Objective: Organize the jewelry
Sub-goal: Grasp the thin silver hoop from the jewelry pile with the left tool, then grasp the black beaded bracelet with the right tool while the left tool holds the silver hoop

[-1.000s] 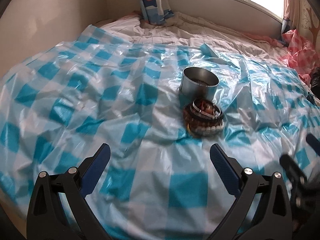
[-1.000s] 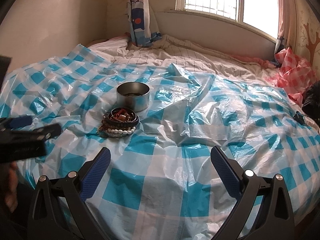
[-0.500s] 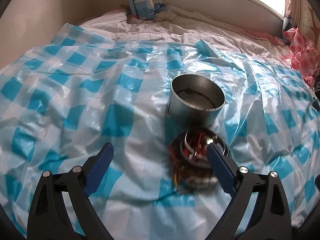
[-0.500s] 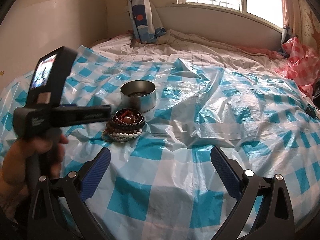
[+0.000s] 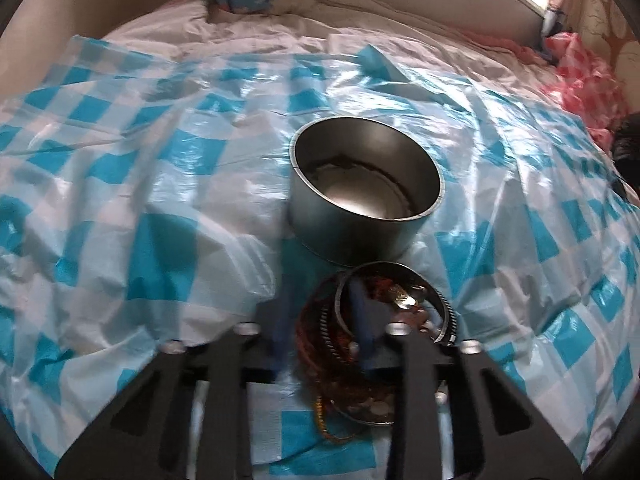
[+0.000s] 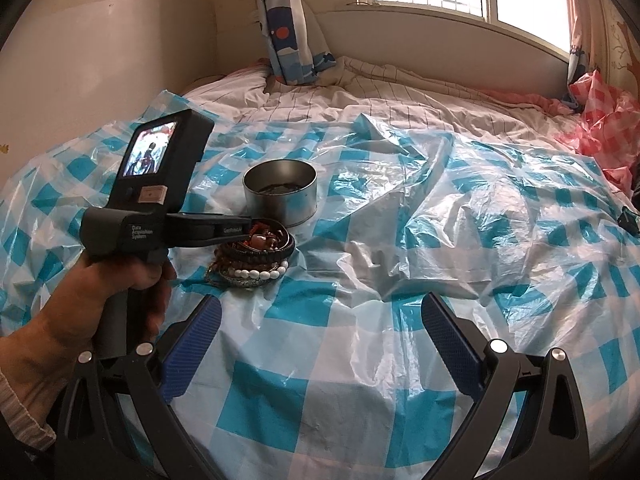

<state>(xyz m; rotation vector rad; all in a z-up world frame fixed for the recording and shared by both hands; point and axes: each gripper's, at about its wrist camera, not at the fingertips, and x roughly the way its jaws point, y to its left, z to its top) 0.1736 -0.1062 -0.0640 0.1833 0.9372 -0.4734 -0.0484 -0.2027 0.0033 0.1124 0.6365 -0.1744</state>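
Blue-and-white checked plastic sheeting [image 6: 360, 360] covers the bed, and on it a pile of bracelets [image 6: 256, 256] lies touching the near side of a round metal tin [image 6: 280, 192]. The left gripper [image 5: 320, 320] has just been closing, its fingers now drawn nearly together over a brown beaded strand and a metal bangle [image 5: 396, 304]; whether they truly pinch is blurred, so I would lift slowly and straight to avoid dragging neighbours. The right gripper [image 6: 320, 340] hangs spread and empty, while the tin holds only a dark strand or two.

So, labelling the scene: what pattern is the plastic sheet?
Blue-and-white checks on the plastic sheet; right wrist view.
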